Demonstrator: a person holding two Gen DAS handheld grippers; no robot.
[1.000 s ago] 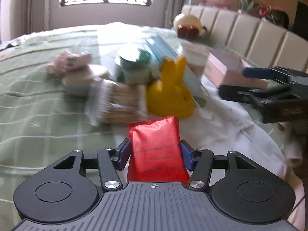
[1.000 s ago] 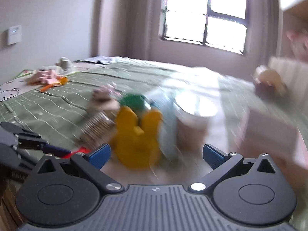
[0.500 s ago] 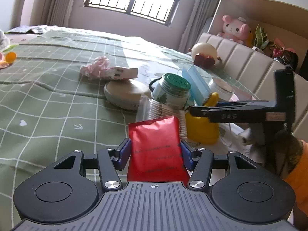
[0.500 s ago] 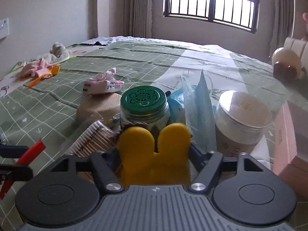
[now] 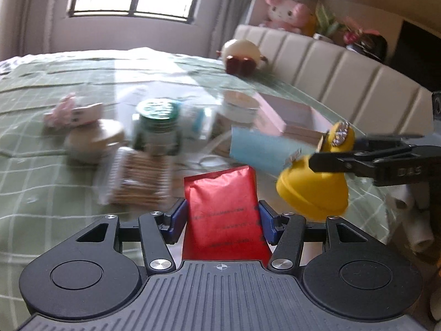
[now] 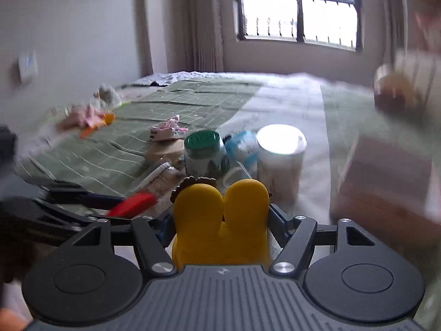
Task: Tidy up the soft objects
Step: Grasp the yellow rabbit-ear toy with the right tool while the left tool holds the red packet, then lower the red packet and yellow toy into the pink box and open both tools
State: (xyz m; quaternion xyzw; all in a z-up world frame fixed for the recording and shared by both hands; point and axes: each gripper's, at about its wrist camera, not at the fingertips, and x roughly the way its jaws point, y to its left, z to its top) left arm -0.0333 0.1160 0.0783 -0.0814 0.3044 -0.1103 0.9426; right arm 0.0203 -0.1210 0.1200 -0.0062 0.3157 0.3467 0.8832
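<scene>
My left gripper (image 5: 223, 215) is shut on a red foil packet (image 5: 223, 207) and holds it upright above the bed. My right gripper (image 6: 222, 220) is shut on a yellow rabbit-eared soft toy (image 6: 220, 220), lifted off the bed; in the left wrist view the toy (image 5: 314, 190) hangs tilted in the right gripper's fingers (image 5: 358, 157) at the right. The red packet (image 6: 132, 204) shows at the left of the right wrist view.
On the green checked bedspread (image 5: 41, 171) lie a green-lidded jar (image 5: 157, 127), a cotton-swab pack (image 5: 137, 179), a beige round case (image 5: 93, 140), a pink bundle (image 5: 71, 113), a blue mask pack (image 5: 261, 149), a white tub (image 6: 281, 160) and a pink box (image 5: 292, 121). A padded headboard (image 5: 344, 74) stands at the right.
My right gripper closed on the yellow toy and lifted it off the bed, up and to the right. My left gripper kept hold of the red packet while its view swung.
</scene>
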